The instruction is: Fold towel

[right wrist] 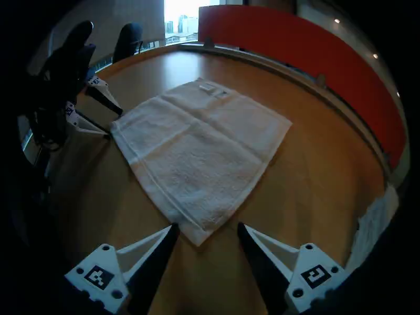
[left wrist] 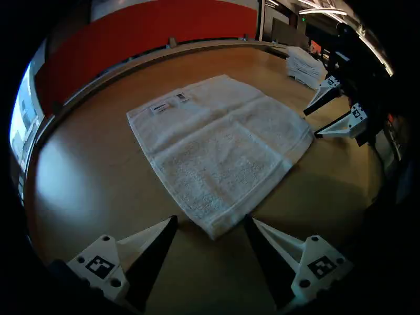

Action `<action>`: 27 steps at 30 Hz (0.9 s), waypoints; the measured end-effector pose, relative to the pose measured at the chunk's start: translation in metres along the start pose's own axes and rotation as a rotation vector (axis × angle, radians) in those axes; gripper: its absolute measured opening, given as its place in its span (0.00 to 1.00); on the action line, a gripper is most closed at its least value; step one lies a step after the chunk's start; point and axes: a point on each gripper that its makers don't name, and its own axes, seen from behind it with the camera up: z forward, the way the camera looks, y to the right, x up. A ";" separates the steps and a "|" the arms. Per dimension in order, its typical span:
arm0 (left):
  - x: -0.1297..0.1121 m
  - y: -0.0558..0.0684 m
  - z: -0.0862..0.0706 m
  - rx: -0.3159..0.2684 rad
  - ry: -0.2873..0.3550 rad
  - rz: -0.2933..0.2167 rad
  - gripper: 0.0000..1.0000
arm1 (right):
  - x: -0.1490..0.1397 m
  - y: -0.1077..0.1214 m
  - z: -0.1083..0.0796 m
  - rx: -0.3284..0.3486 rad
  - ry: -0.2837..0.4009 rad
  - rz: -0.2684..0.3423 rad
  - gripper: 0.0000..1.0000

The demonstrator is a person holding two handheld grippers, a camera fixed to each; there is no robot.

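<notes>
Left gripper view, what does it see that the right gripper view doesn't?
Left gripper view: long ceiling lights. Right gripper view: black chairs past the table's far edge. Both: the white towel lying flat on the wooden table, the red panel behind it, and the left claw and right claw, each open at a towel corner.

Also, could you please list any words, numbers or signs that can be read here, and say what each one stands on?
No text can be read.
Two labels on the towel: print too small and blurred to read.
Square markers on the fingers: black-and-white patterns, no words or numbers.
</notes>
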 end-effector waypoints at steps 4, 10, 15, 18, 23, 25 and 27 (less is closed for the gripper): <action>-0.001 0.000 0.000 -0.001 -0.005 0.005 0.89 | -0.001 -0.002 0.001 0.016 0.000 0.007 0.77; -0.001 0.003 0.000 -0.004 -0.011 0.012 0.78 | -0.001 -0.003 0.003 0.025 0.001 -0.004 0.71; -0.001 0.003 0.000 0.000 -0.013 0.006 0.78 | 0.000 -0.006 0.004 0.033 0.002 -0.015 0.64; -0.001 0.003 0.000 0.001 -0.014 0.006 0.77 | 0.000 -0.007 0.005 0.036 0.003 -0.018 0.61; -0.002 0.004 -0.001 0.002 -0.018 0.003 0.73 | -0.001 -0.007 0.005 0.038 0.002 -0.013 0.52; -0.002 0.006 -0.001 0.001 -0.021 0.004 0.69 | -0.001 -0.007 0.005 0.038 0.001 -0.012 0.50; -0.002 0.007 -0.002 0.000 -0.023 0.007 0.67 | -0.001 -0.007 0.005 0.038 0.001 -0.013 0.49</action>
